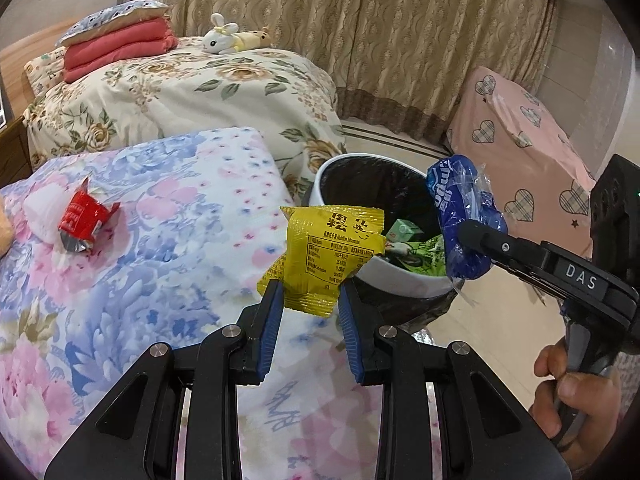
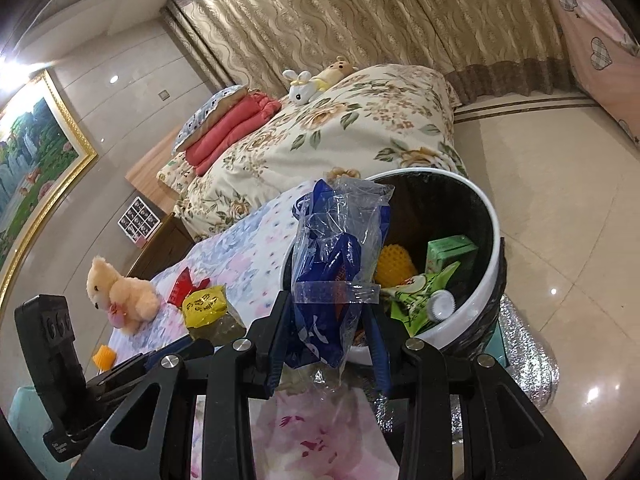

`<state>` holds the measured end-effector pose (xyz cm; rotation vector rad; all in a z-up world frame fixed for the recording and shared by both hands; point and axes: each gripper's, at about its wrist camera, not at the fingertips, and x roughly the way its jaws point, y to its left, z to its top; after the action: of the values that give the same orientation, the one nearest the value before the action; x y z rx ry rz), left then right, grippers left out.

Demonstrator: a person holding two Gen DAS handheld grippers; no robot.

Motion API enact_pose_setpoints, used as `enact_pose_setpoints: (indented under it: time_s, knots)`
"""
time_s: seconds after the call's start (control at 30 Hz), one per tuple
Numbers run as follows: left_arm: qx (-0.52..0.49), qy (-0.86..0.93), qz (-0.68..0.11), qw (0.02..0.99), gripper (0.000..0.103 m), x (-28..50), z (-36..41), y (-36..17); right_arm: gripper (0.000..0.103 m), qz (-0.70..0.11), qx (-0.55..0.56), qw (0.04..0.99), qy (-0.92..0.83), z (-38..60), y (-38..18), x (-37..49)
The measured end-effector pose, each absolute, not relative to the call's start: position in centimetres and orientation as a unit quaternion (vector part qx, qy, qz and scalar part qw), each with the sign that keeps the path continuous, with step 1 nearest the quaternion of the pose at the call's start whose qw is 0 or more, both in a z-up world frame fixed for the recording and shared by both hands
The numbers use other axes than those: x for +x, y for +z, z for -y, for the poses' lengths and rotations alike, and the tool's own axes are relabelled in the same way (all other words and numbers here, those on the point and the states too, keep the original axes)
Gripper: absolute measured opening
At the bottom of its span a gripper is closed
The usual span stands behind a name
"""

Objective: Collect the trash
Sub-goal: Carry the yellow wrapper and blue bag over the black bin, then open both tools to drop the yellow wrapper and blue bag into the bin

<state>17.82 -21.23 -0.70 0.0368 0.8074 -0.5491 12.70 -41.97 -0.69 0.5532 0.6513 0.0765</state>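
Observation:
My left gripper is shut on a yellow snack packet, held up just left of the white trash bin. The bin has a black liner and holds green cartons and wrappers. My right gripper is shut on a blue-and-clear plastic bag right at the near rim of the white trash bin. In the left wrist view the same blue bag hangs over the bin's right rim. A red wrapper lies on the floral quilt.
A teddy bear and a small orange thing sit on the quilt. Behind stands a bed with a floral cover, folded red blankets and plush toys. A pink heart-patterned cover is at the right. Shiny tile floor surrounds the bin.

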Motion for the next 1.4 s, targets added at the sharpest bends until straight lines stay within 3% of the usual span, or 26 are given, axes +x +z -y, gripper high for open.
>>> enact_pose_setpoints:
  time_s: [1.4]
  knots:
    - [0.054,-0.298,-0.396,0.867,0.028,22.4,29.8,-0.7,0.042,-0.359,0.275,0.892,0.015,47.5,-2.5,18.3]
